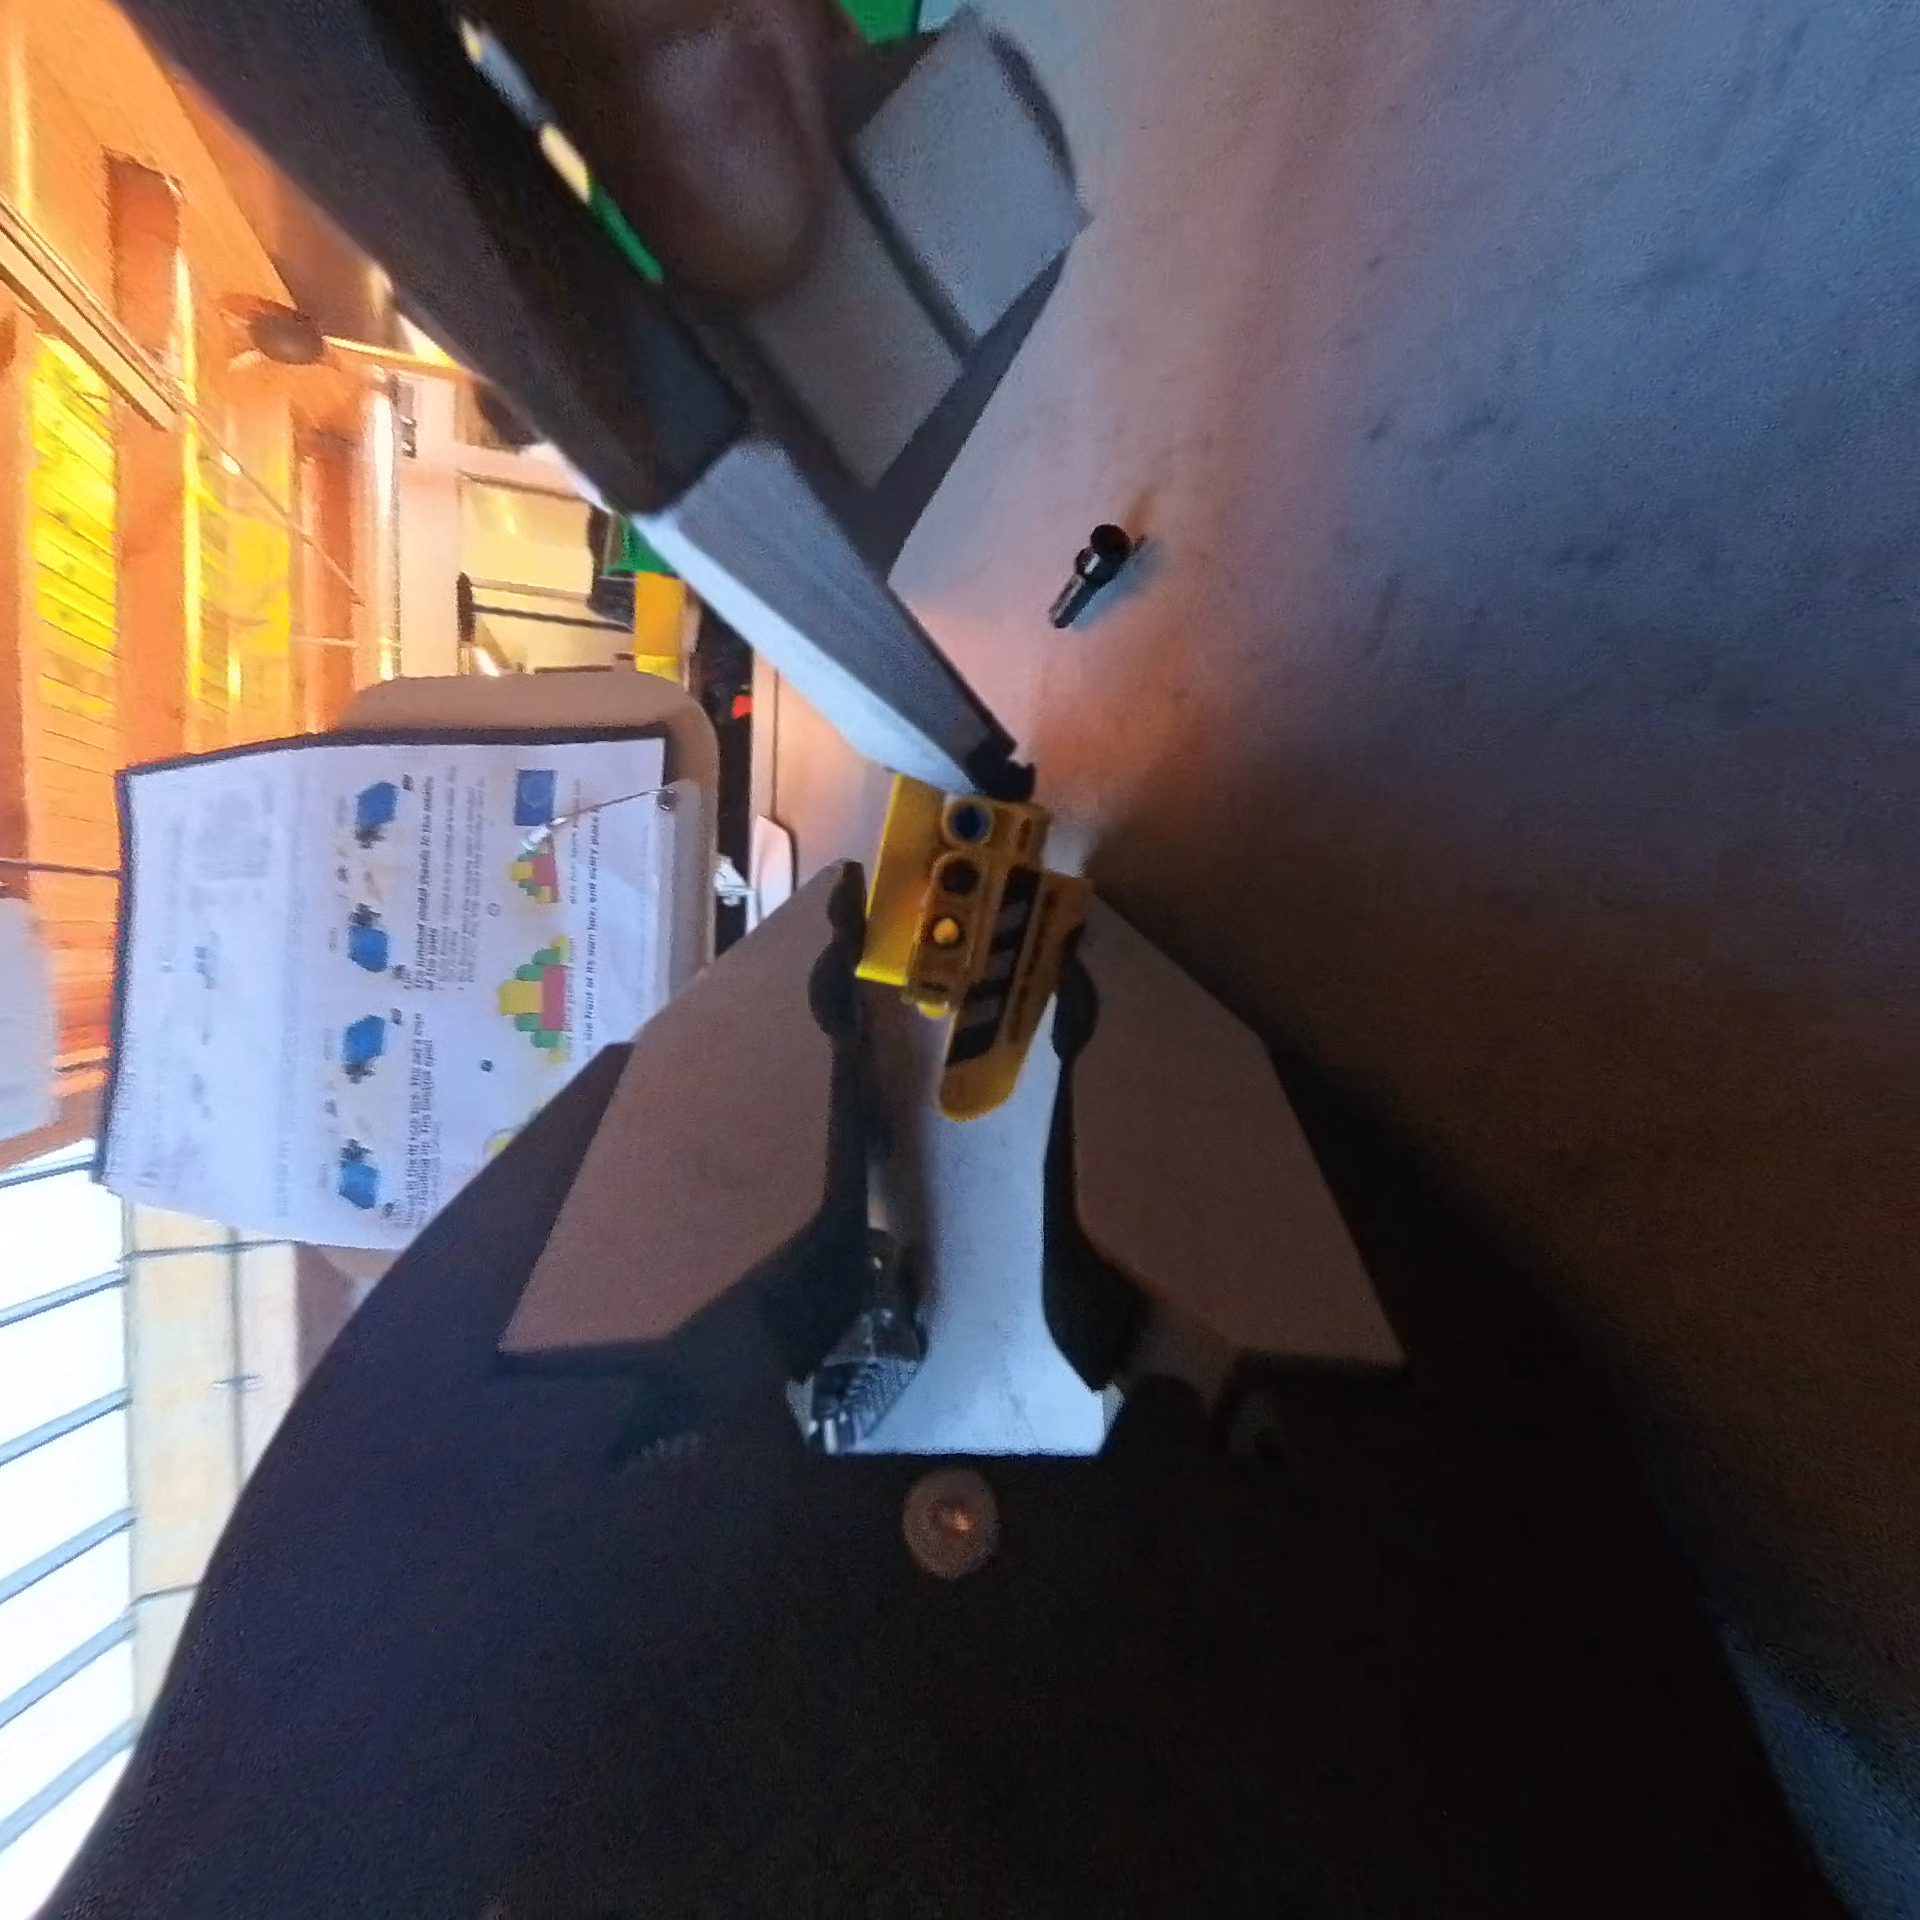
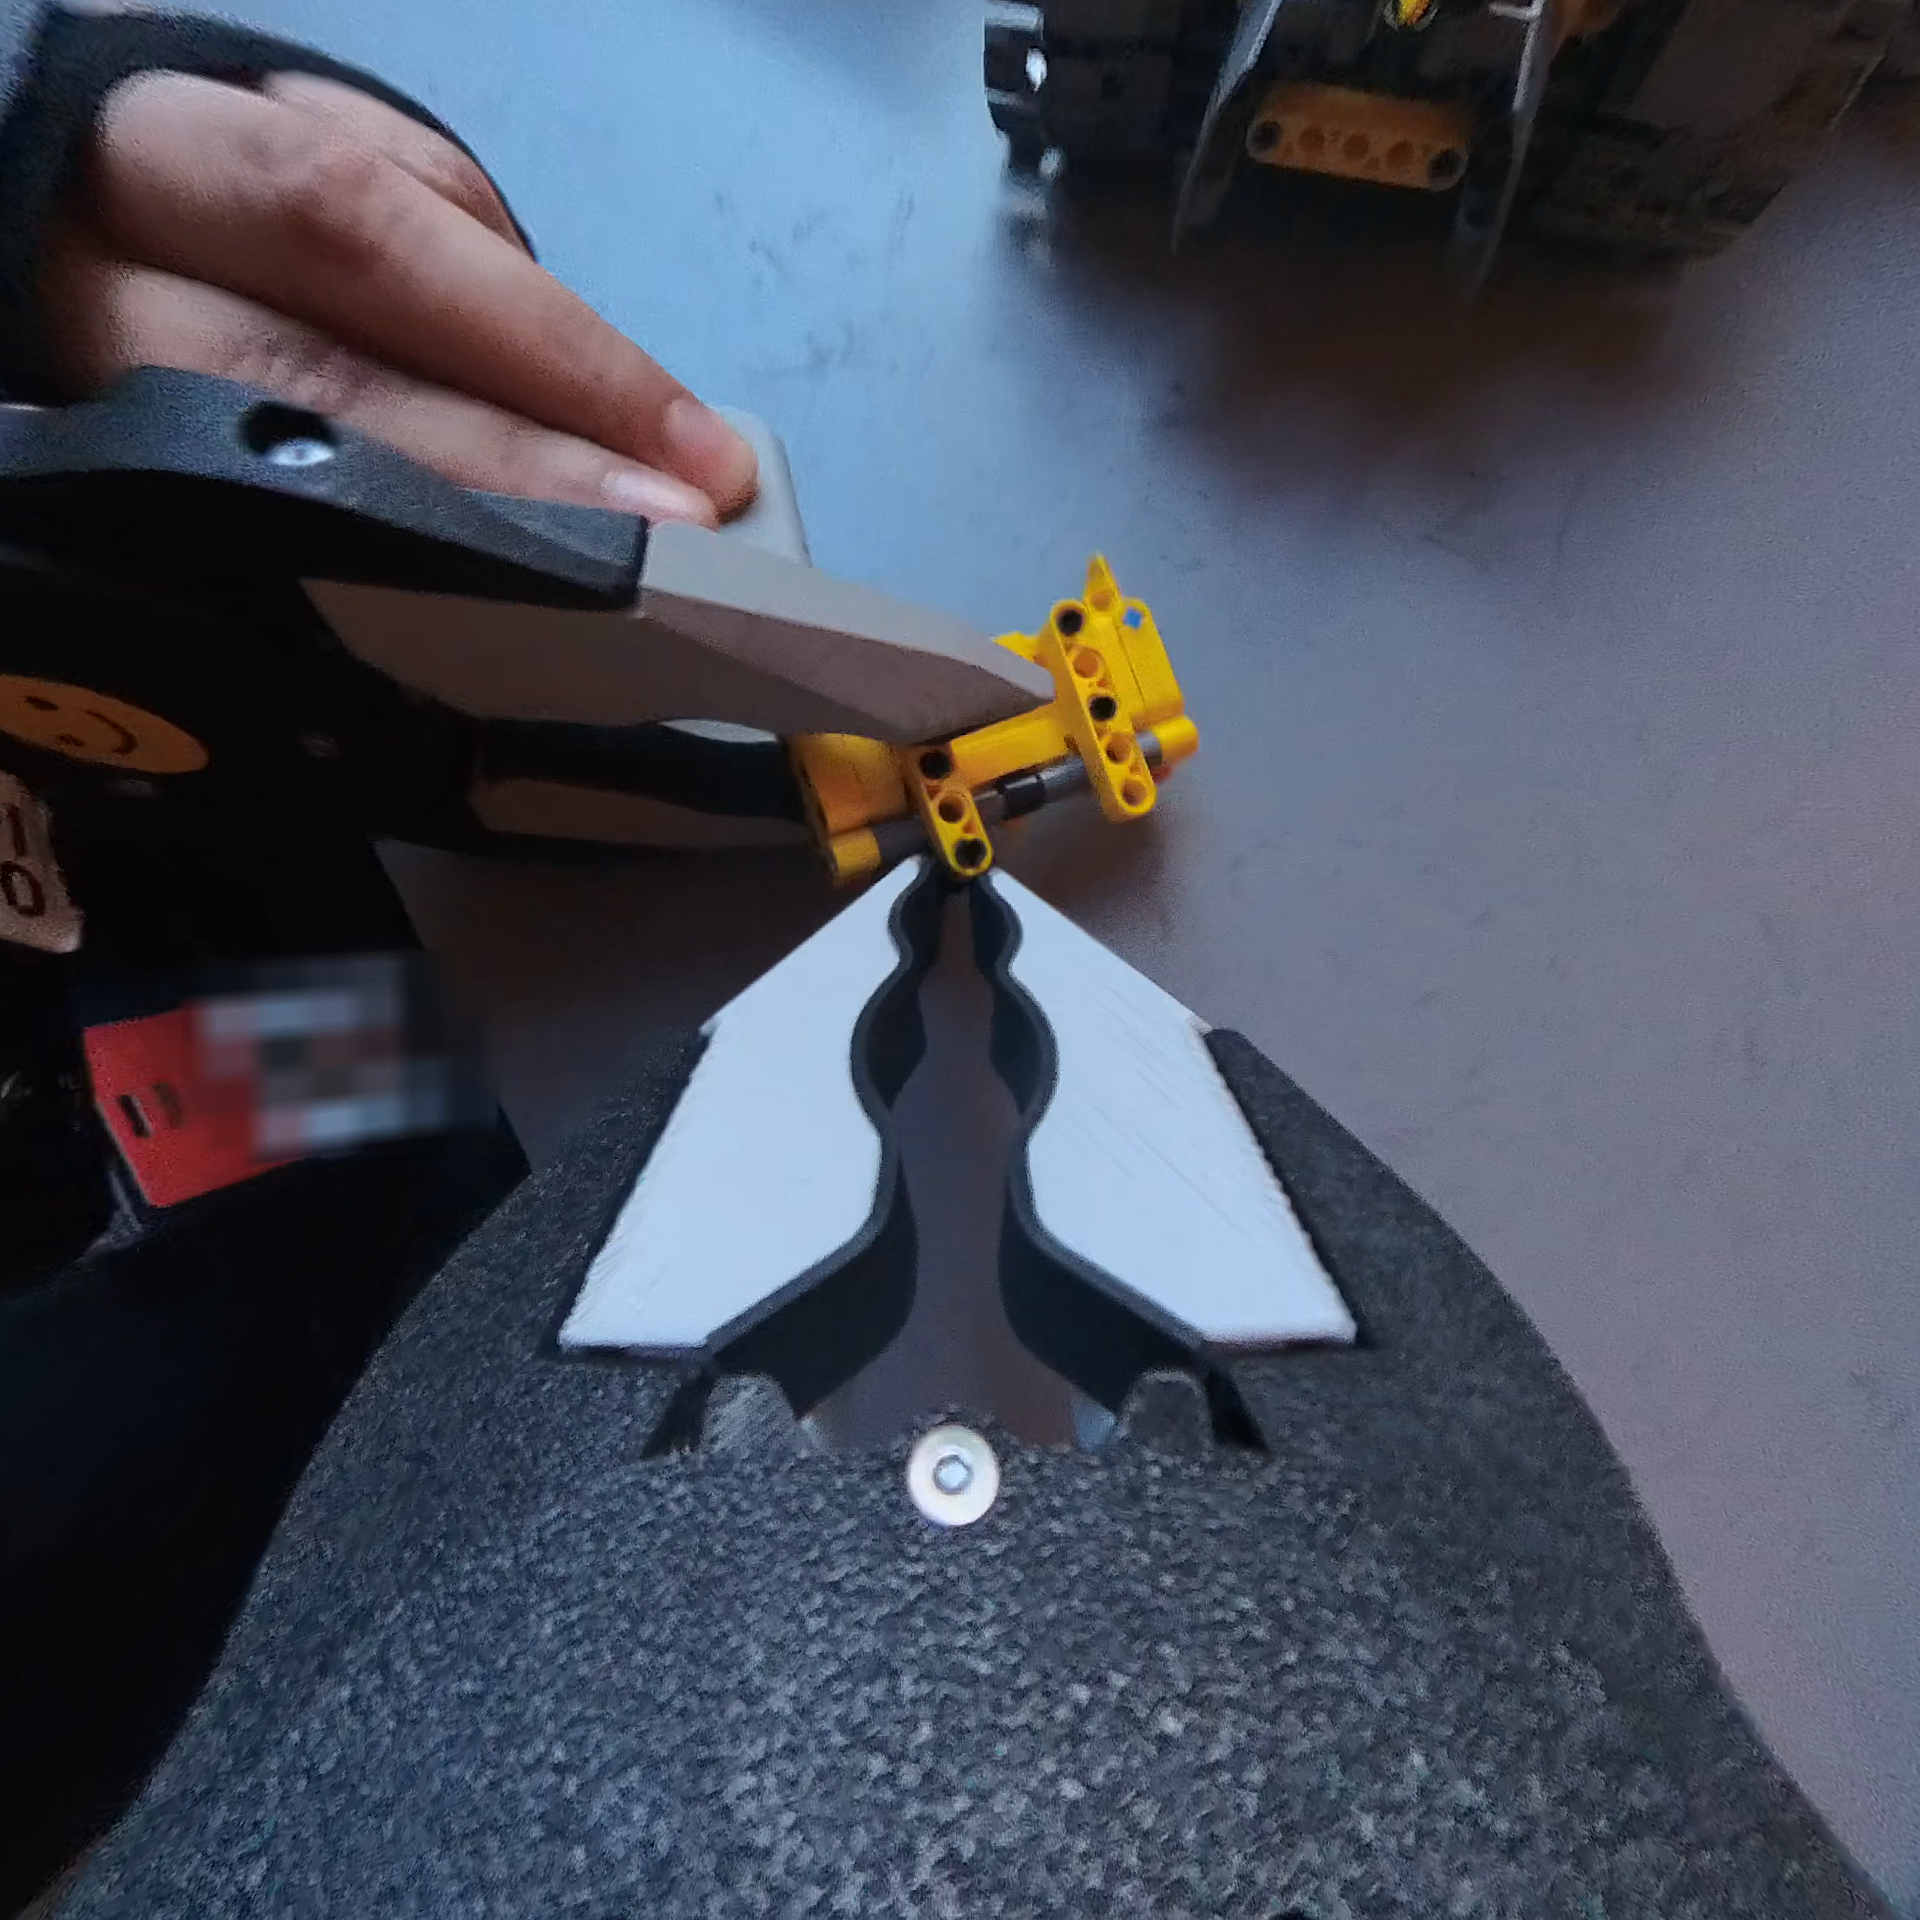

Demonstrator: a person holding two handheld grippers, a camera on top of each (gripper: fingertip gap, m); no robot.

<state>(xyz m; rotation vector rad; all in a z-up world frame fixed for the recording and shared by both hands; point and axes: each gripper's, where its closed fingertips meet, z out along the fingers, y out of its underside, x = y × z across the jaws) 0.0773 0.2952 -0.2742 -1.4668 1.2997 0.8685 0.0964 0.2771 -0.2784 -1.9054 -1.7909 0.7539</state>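
Between both hand-held grippers we see yellow brick assembly [image 2: 1023,738], just above grey counter [image 2: 1558,831]. Left hand-held gripper [image 1: 961,935] clamped on its body from one side. Right hand-held gripper [image 2: 951,883] pinched shut on small yellow holed beam [image 2: 956,816] at near end. Beyond right one, well apart: dark brick vehicle [image 2: 1403,125]. Small black pin [image 1: 1096,571] on counter near left one; printed sheet [image 1: 384,977] off to side.

glossy yellow plastic brick assembly [image 2: 1049,727], matt grey tabletop [image 2: 1507,831], grainy black tongs housing [image 2: 935,1714]
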